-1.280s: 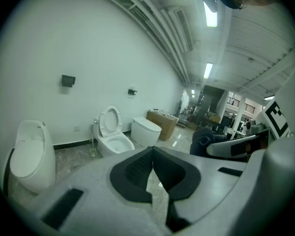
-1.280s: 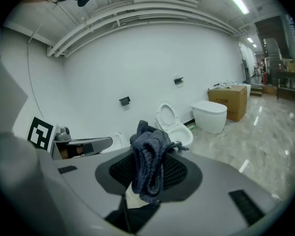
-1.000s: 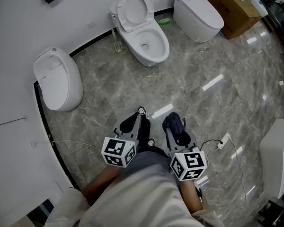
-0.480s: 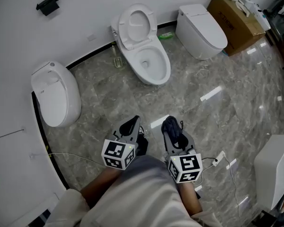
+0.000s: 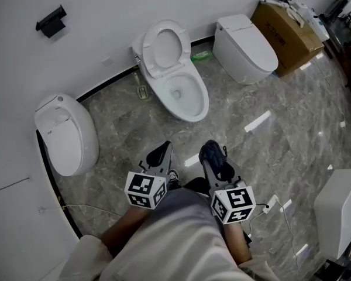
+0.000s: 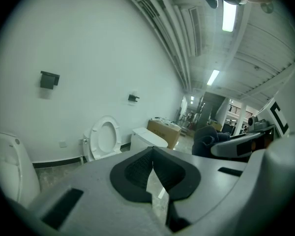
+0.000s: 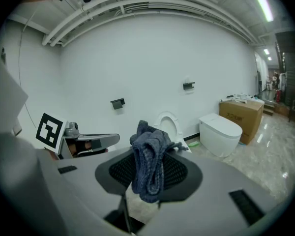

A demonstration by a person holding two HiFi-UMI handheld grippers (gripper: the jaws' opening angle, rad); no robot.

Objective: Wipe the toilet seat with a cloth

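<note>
The left gripper (image 6: 153, 165) has its two black ribbed pads pressed together with only a thin slit between them, and nothing is caught there. The right gripper (image 7: 150, 175) is clamped on a dark blue, crumpled terry cloth (image 7: 148, 156), which bunches up above the pads and hangs a little below them. The two grippers point the same way, side by side and apart, out over a grey marbled tile floor (image 5: 134, 122). Ahead of both sets of fingertips, well apart from them, stands a white ceramic toilet (image 5: 184, 98) with an open bowl; its white oval toilet seat (image 5: 150, 48) is raised upright at the back, against the white wall (image 5: 105, 4). Beyond the right gripper's fingers and off to their right sits a second white toilet with its lid shut (image 5: 245, 40), and past that a brown cardboard box (image 5: 286, 19). A small green object (image 5: 201, 55) lies on the floor between the two toilets, by the wall. To the left of the left gripper's fingers is a third white closed toilet (image 5: 64, 130), and higher on the wall a small black fitting (image 5: 51, 20). Behind the fingers, a white cable (image 5: 284, 206) trails on the floor to the right.
</note>
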